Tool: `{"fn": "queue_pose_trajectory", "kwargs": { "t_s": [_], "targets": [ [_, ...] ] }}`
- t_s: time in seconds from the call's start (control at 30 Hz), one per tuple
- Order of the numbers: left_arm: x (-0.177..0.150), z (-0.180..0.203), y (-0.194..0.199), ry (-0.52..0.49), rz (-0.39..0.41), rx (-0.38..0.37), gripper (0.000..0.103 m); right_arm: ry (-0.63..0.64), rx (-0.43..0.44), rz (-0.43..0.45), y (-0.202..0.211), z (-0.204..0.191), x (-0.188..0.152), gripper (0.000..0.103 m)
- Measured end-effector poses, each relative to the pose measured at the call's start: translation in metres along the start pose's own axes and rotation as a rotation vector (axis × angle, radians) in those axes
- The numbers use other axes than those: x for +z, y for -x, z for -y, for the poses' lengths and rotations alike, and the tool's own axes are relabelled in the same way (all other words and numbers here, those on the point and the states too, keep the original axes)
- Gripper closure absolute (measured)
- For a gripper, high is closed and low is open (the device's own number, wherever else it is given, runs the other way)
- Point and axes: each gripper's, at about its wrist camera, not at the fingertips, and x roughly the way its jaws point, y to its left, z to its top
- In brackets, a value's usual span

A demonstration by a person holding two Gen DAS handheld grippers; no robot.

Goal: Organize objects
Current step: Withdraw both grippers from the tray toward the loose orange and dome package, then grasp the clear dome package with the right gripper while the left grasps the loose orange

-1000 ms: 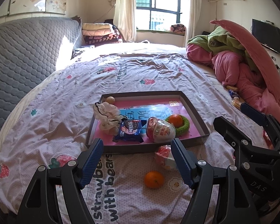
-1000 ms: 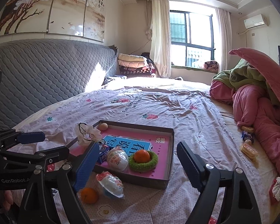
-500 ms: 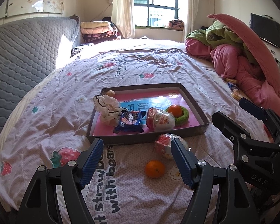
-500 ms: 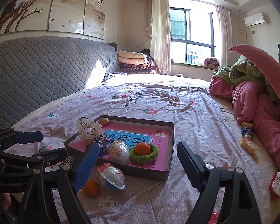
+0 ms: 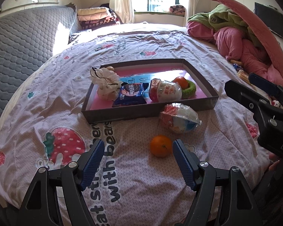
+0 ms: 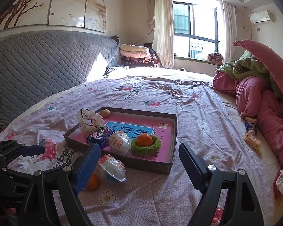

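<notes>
Showing a pale lilac bedsheet (image 5: 160,43) printed with red strawberries and dark lettering. Holding a pink lining and blue panel inside the grey tray (image 5: 201,73). Glowing orange at lower centre: a mandarin (image 5: 161,146). Ringing another in fuzzy green (image 5: 190,88). Wearing ribbed blue pads on black tongs (image 5: 138,162).

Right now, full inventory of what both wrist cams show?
tray: 1, grey, pink inside, on bed
oranges: 2, orange; one loose before tray, one in ring
ring: 1, green, in tray
egg packs: 2, white-red; one outside tray front, one inside
cookie pack: 1, blue, in tray
scrunchie: 1, white, tray's left corner
snacks: a few, right bed edge
quilts: pink and green heap, right
left gripper: open, above loose orange
right gripper: open, empty
</notes>
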Motion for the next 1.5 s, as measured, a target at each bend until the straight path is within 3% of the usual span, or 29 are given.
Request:
{"fn": "queue_pose_trajectory", "kwargs": {
  "t_s": [0.43,1.5],
  "targets": [
    [-0.02,0.014,-0.026,-0.016,-0.075,-0.057,0.027,0.042,0.005,-0.094,-0.019,-0.01,-0.014,0.018],
    [-0.012,0.01,-0.084,0.008,-0.083,-0.165,0.027,0.104,0.094,-0.297,-0.098,-0.031,-0.028,0.019]
  ]
}}
